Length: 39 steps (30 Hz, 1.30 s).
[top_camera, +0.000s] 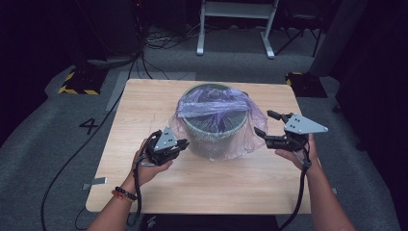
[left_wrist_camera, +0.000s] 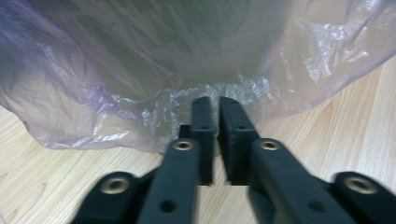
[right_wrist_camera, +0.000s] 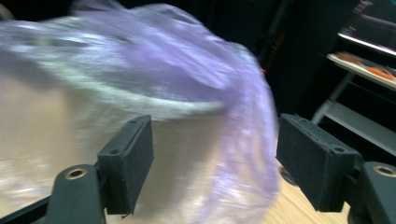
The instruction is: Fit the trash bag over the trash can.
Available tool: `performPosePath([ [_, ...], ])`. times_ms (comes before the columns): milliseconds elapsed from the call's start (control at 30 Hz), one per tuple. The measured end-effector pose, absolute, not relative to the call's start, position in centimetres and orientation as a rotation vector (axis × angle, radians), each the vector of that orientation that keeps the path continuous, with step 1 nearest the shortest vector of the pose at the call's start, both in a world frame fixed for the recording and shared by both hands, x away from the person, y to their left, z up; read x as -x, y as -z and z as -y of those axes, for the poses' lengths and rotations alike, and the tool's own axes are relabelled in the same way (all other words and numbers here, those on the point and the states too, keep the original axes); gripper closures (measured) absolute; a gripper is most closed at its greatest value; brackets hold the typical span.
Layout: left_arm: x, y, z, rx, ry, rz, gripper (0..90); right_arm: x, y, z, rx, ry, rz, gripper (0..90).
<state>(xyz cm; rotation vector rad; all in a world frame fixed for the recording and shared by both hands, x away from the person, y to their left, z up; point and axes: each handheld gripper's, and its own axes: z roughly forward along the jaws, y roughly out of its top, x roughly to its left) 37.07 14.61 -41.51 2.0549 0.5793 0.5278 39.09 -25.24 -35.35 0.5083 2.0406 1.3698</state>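
Note:
A round green mesh bin (top_camera: pixel 215 137) stands near the middle of the wooden table (top_camera: pixel 144 106). A thin purple plastic bag (top_camera: pixel 211 108) is draped over its top and hangs down its sides onto the wood. My left gripper (top_camera: pixel 184 143) is low at the bin's near-left side. In the left gripper view this gripper (left_wrist_camera: pixel 214 100) has its jaws shut, tips touching the bag's crumpled hem (left_wrist_camera: pixel 154 116); I cannot tell whether film is pinched. My right gripper (top_camera: pixel 263 122) is open wide beside the bin's right side, and the blurred bag (right_wrist_camera: pixel 177 74) lies beyond the right gripper (right_wrist_camera: pixel 215 140).
The table sits on grey carpet with cables. A yellow-and-black striped base (top_camera: pixel 77 82) is at the far left, another dark base (top_camera: pixel 305 84) at the far right, and white desk legs (top_camera: pixel 235 29) stand behind. The near half of the table is bare wood.

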Motion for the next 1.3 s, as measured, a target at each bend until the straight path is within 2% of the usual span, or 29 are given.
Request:
performPosePath([
  [33,-36.9,41.5,-14.6,-2.041,-0.539,-0.593,54.5,-38.7,35.5,25.0,-0.474,-1.371,-2.061,28.5],
  [133,-36.6,41.6,-14.7,-2.024,-0.51,-0.588,29.4,-37.8,36.1,24.1,-0.394,-1.346,-2.111,28.6],
  [200,-36.4,41.6,-14.5,-2.022,-0.504,-0.568,22.9,-37.3,36.8,23.6,-0.365,-1.326,-2.139,28.2],
  [333,-36.6,41.5,-13.8,-2.033,-0.529,-0.571,20.6,-37.2,38.4,22.5,-0.351,-1.253,-2.197,25.3],
  [367,-36.7,41.4,-13.6,-2.031,-0.539,-0.577,21.1,-37.4,38.8,22.3,-0.357,-1.229,-2.199,24.8],
  [433,-37.0,41.3,-13.1,-2.032,-0.573,-0.591,28.3,-37.6,39.5,21.9,-0.375,-1.199,-2.194,23.3],
  [500,-37.3,41.2,-12.6,-2.045,-0.608,-0.606,46.7,-38.0,40.1,21.5,-0.398,-1.171,-2.19,24.9],
  [600,-37.8,41.3,-12.2,-2.073,-0.596,-0.592,69.7,-38.6,40.8,21.4,-0.416,-1.178,-2.182,51.6],
  [633,-37.9,41.3,-12.1,-2.078,-0.583,-0.58,76.6,-38.9,40.9,21.5,-0.413,-1.189,-2.185,63.2],
  [700,-38.1,41.5,-12.0,-2.106,-0.585,-0.558,87.0,-39.3,41.0,21.6,-0.416,-1.219,-2.173,79.1],
  [767,-38.2,41.8,-12.0,-2.119,-0.574,-0.543,90.0,-39.5,41.3,21.6,-0.411,-1.237,-2.181,89.5],
  [1067,-38.8,44.0,-12.7,-2.176,-0.533,-0.584,90.0,-40.1,43.6,21.4,-0.435,-1.199,-2.271,89.8],
  [1100,-38.9,44.2,-12.9,-2.171,-0.53,-0.592,90.0,-40.2,43.8,21.5,-0.443,-1.209,-2.275,82.3],
  [1167,-38.8,44.3,-13.1,-2.162,-0.528,-0.602,90.0,-40.2,43.7,21.6,-0.46,-1.227,-2.276,61.6],
  [1300,-38.7,44.1,-13.4,-2.144,-0.533,-0.608,90.0,-38.9,42.6,22.0,-0.374,-1.283,-2.237,50.1],
])
